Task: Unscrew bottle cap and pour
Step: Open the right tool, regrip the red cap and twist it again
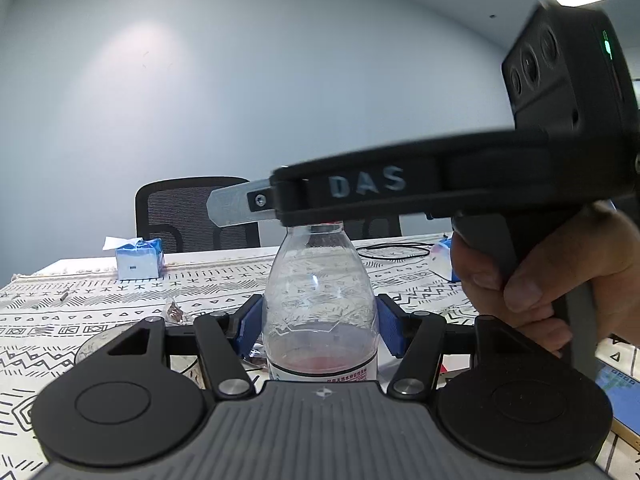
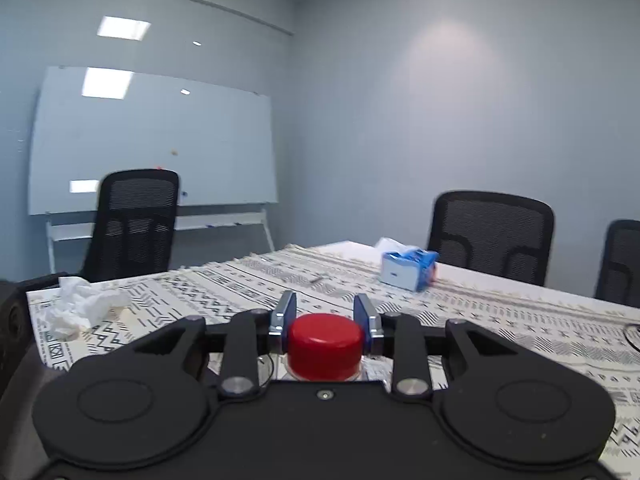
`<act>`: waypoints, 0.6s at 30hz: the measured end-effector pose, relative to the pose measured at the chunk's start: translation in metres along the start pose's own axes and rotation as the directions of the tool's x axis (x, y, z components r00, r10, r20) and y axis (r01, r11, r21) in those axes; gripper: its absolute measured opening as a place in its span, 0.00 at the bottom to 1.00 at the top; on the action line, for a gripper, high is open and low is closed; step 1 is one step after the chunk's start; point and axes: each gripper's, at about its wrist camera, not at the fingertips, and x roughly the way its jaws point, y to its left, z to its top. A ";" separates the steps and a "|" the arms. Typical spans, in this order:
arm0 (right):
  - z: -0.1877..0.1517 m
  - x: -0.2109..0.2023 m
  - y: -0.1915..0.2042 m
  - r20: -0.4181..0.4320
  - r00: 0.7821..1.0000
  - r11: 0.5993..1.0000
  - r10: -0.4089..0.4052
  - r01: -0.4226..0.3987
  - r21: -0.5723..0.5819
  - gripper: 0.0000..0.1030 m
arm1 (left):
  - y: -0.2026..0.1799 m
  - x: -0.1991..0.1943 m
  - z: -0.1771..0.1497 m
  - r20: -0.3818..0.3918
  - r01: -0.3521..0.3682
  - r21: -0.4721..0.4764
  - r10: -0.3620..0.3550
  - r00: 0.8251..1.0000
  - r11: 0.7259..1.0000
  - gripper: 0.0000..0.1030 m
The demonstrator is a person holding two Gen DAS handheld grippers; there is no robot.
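Red cap still seated on the bottle, upright at table centre: left gripper clamps the body, right gripper pinches the cap from 3 o'clock; unscrewing and pouring remain.

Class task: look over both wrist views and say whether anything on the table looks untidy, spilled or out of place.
A crumpled tissue lies loose at the tablecloth's left edge, and small wrappers sit beside the bottle. No spill shows; the red cap is on.
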 end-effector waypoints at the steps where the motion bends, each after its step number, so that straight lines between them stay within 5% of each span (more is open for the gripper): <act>1: 0.000 0.000 -0.004 0.000 0.999 0.999 0.034 -0.034 0.007 0.32 | 0.000 0.000 0.000 -0.001 0.004 0.001 -0.004 1.000 1.000 0.55; 3: 0.004 0.001 -0.009 -0.028 0.998 0.998 0.055 -0.054 0.036 0.33 | -0.002 0.000 0.000 0.001 0.001 0.007 -0.001 1.000 1.000 0.55; 5: 0.010 0.000 -0.001 -0.069 0.998 0.998 -0.006 0.010 0.069 0.33 | -0.004 0.000 -0.001 0.002 -0.005 0.013 0.005 1.000 1.000 0.55; 10: 0.019 -0.006 0.036 -0.111 0.956 0.961 -0.270 0.276 0.037 0.41 | -0.010 -0.002 -0.003 0.008 -0.014 0.046 0.013 1.000 0.999 0.56; 18: 0.020 -0.017 0.051 -0.090 0.939 0.942 -0.333 0.335 0.007 0.40 | -0.016 -0.003 -0.003 0.013 -0.025 0.063 0.024 1.000 0.998 0.57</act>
